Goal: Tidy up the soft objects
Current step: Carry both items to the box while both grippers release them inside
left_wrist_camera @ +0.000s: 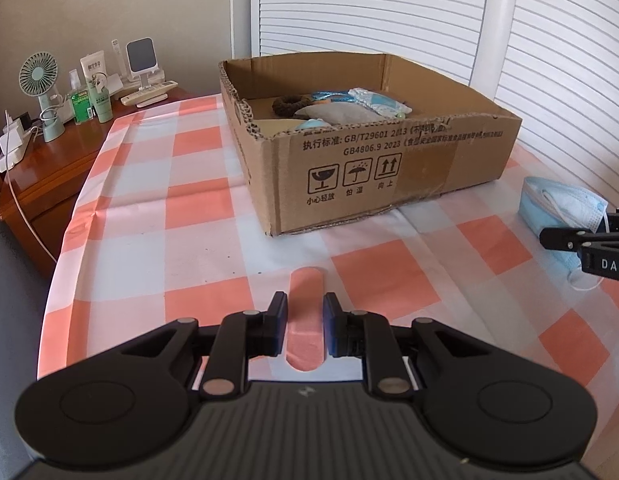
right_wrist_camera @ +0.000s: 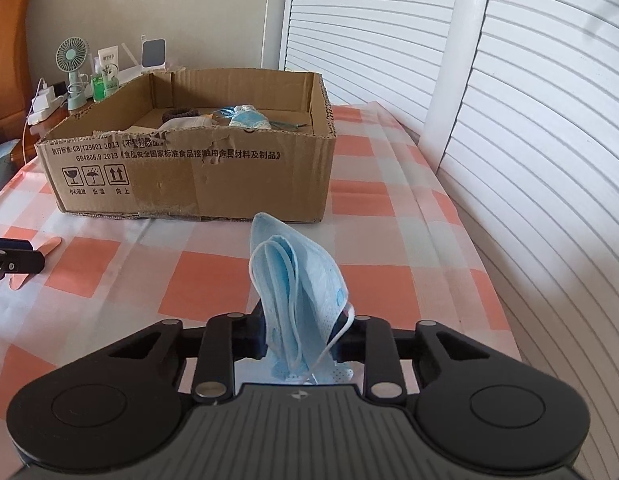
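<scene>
Right claw (right_wrist_camera: 299, 340) clamped on a crumpled blue face mask (right_wrist_camera: 295, 288) – the mask stands up between the jaws at lower centre of the right wrist view, its white ear loop (right_wrist_camera: 341, 330) trailing over the right-hand finger. In the left wrist view the same mask sits at the right edge of the frame, pinched at its near end by the black claw entering there. Left claw (left_wrist_camera: 305, 330) closed down to a narrow gap with nothing gripped, poised at bottom centre of its frame above a pink adhesive strip (left_wrist_camera: 305, 320) lying flat on the checked worktop (left_wrist_camera: 197, 240) – the strip shows lengthwise in the gap between the fingers. Beyond both claws, in the upper middle of each view, an open cardboard box (left_wrist_camera: 389, 164) holds several soft items, among them a dark hair scrunchie (left_wrist_camera: 287, 105)
</scene>
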Demonstrator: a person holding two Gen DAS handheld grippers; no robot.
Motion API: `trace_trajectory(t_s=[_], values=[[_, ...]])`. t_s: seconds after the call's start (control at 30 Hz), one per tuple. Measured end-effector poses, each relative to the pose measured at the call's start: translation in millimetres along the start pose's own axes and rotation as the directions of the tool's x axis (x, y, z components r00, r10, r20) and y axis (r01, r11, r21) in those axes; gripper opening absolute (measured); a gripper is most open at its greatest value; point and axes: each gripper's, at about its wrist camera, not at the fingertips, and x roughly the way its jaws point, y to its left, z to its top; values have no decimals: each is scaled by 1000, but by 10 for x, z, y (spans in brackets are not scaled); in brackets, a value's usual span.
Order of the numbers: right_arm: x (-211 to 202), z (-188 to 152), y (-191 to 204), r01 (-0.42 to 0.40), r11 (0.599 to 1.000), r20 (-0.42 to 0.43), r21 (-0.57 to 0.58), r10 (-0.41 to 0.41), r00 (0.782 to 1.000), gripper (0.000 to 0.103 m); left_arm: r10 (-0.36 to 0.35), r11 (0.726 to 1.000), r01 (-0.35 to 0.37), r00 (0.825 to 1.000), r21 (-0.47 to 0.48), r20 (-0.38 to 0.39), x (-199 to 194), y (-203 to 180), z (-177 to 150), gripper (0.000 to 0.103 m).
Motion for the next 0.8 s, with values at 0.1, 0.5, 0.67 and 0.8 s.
trace_trajectory(t_s=[0.1, 0.5, 0.67, 0.8], values=[[-37, 8, -10, -2, 1000, 15, -6, 2, 1000, 26, -6, 1000, 6, 1000, 10, -2, -9, -17, -5, 17], [-215, 77, 17, -15, 998, 56, -60, 18, 998, 24, -53, 997, 54, 998, 59, -18, -117, -68, 14, 17], [-304, 100, 23, -8, 996, 75, -92, 15, 997, 24, -81, 992, 82, 997, 92, -17, -234, -80, 56, 17], [-386, 142, 33, -14, 992, 91, -122, 25, 996, 24, -107, 986, 108, 994, 126, -15, -369, -95, 99, 17]])
